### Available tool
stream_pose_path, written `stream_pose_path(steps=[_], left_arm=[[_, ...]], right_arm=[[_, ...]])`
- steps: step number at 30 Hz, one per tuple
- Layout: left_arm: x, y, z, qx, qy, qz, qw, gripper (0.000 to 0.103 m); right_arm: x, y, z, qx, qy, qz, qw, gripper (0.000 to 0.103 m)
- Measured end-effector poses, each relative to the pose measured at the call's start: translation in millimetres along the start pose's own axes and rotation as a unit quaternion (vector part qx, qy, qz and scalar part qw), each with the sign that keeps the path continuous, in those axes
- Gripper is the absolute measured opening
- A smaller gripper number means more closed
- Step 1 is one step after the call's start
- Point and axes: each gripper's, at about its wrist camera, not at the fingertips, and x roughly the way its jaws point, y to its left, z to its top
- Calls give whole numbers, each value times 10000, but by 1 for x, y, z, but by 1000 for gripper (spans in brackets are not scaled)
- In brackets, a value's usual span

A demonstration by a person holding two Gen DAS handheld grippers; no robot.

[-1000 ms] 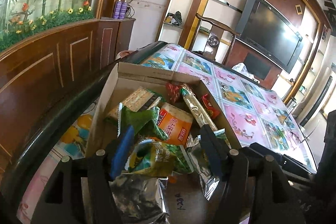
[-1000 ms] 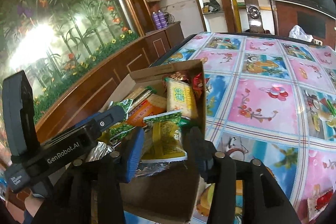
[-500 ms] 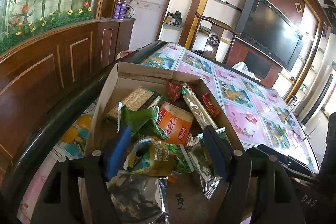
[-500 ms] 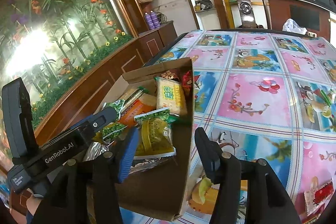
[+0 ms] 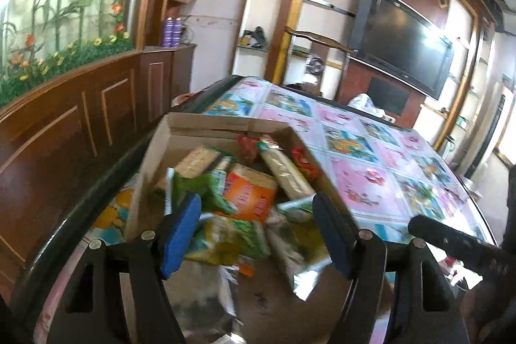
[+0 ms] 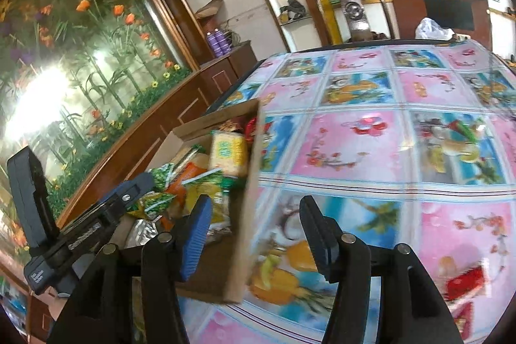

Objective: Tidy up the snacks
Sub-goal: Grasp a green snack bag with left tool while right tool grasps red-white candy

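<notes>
We reckon the step in hand is to fetch the last loose snack and add it to the cardboard box, which sits at the near left part of the table and is already heaped with packets: an orange pack, a long pale yellow one and green bags. A red packet lies apart on the cloth at the lower right of the right view. To do it well, we should swing the right tongs clear of the box wall, come down over that red packet with the jaws straddling it, and pinch it by its middle so the wrapper does not slip.

The right tongs are roughly half open, having just widened, and grasp nothing; the box's right wall shows between the jaws, though we cannot tell that it touches either. The left tongs hover over the heap, also about half open after widening a little, empty, with packets showing between the pads.
</notes>
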Motion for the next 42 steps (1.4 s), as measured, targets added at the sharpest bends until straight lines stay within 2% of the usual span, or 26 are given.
stream_pose_path(steps=[5, 7, 10, 12, 14, 16, 18, 22, 24, 25, 26, 27, 28, 32, 37, 42], left_arm=[[-14, -44, -7, 547, 163, -523, 9970, 71], [-17, -69, -14, 799, 365, -905, 9920, 73], [-18, -112, -33, 1173, 850, -1622, 9761, 73], [-16, -146, -51, 1440, 1297, -2106, 9582, 74], [-14, -170, -66, 1600, 1565, -2318, 9467, 74], [-13, -196, -81, 1893, 1758, -2396, 9359, 74], [-13, -218, -96, 2230, 1791, -2227, 9320, 76], [-1, -239, -113, 2432, 2065, -1978, 9269, 77], [8, -243, -114, 2385, 2175, -1894, 9273, 77], [11, -242, -113, 2369, 2216, -1867, 9273, 70], [15, -244, -113, 2356, 2263, -1807, 9277, 57], [17, -243, -113, 2362, 2254, -1702, 9297, 55], [17, -244, -111, 2360, 2226, -1676, 9310, 48], [24, -233, -103, 2267, 2215, -1574, 9353, 44], [33, -203, -86, 1884, 2190, -1629, 9434, 41], [41, -178, -74, 1582, 2050, -1401, 9557, 41]], right_arm=[[-37, -41, -1, 159, -239, -310, 9991, 61], [-52, -59, -2, 315, -372, -467, 9977, 61], [-74, -91, -3, 707, -543, -675, 9937, 61], [-85, -108, -5, 939, -593, -797, 9906, 61], [-95, -123, -7, 1142, -612, -899, 9875, 61], [-102, -134, -9, 1265, -635, -945, 9854, 61], [-108, -141, -11, 1377, -662, -929, 9839, 61], [-113, -148, -13, 1472, -654, -872, 9831, 61], [-113, -149, -13, 1485, -625, -863, 9832, 61], [-113, -149, -14, 1487, -603, -860, 9833, 61], [-112, -149, -14, 1487, -581, -855, 9835, 61], [-111, -150, -15, 1495, -545, -852, 9836, 61], [-110, -150, -15, 1503, -521, -848, 9836, 61], [-104, -151, -18, 1512, -341, -861, 9842, 61], [-85, -148, -21, 1423, 66, -884, 9858, 61], [-71, -139, -23, 1049, 329, -1044, 9884, 61]])
